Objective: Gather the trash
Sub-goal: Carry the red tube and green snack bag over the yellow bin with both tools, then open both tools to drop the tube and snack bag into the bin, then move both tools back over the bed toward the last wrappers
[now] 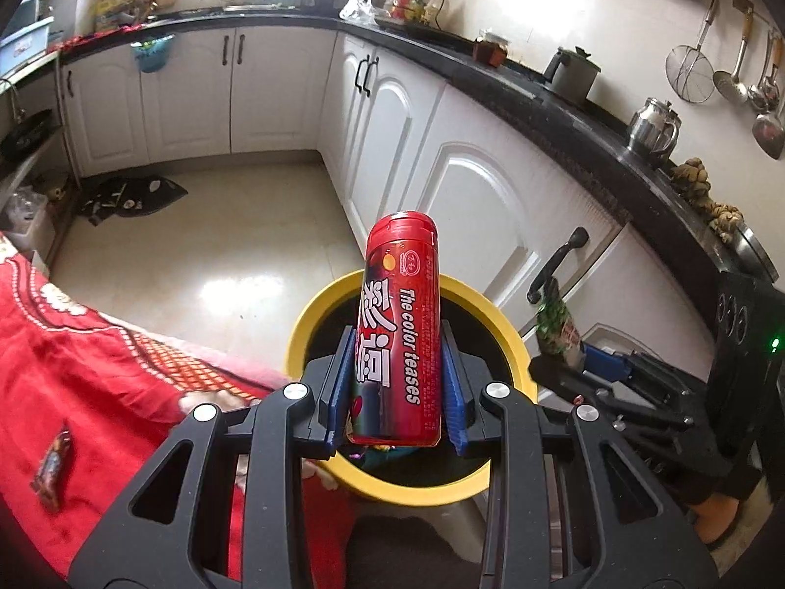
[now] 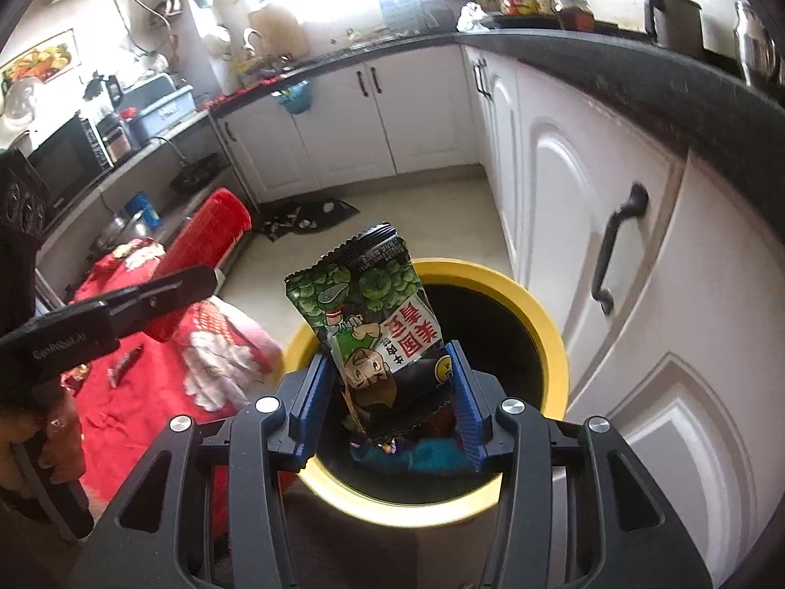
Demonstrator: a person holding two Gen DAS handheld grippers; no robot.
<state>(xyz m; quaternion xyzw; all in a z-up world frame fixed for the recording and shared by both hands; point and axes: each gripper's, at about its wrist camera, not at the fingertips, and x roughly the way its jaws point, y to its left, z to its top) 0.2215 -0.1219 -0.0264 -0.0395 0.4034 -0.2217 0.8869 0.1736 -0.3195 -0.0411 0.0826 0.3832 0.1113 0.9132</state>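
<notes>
My left gripper (image 1: 398, 383) is shut on a red candy bottle (image 1: 400, 324) and holds it upright above the yellow-rimmed trash bin (image 1: 495, 304). My right gripper (image 2: 390, 392) is shut on a green snack packet (image 2: 373, 314) and holds it above the same bin (image 2: 549, 343). Several wrappers lie in the bin's black inside (image 2: 427, 456). The right gripper with the packet (image 1: 554, 324) shows at the right of the left wrist view. The left gripper (image 2: 147, 302) with the red bottle (image 2: 201, 245) shows at the left of the right wrist view.
A table with a red cloth (image 1: 73, 373) stands left of the bin; a small wrapper (image 1: 51, 466) lies on it, and it also shows in the right wrist view (image 2: 125, 365). White cabinets (image 2: 613, 245) under a black counter (image 1: 564, 113) stand right of the bin. A dark bag (image 1: 132, 196) lies on the floor.
</notes>
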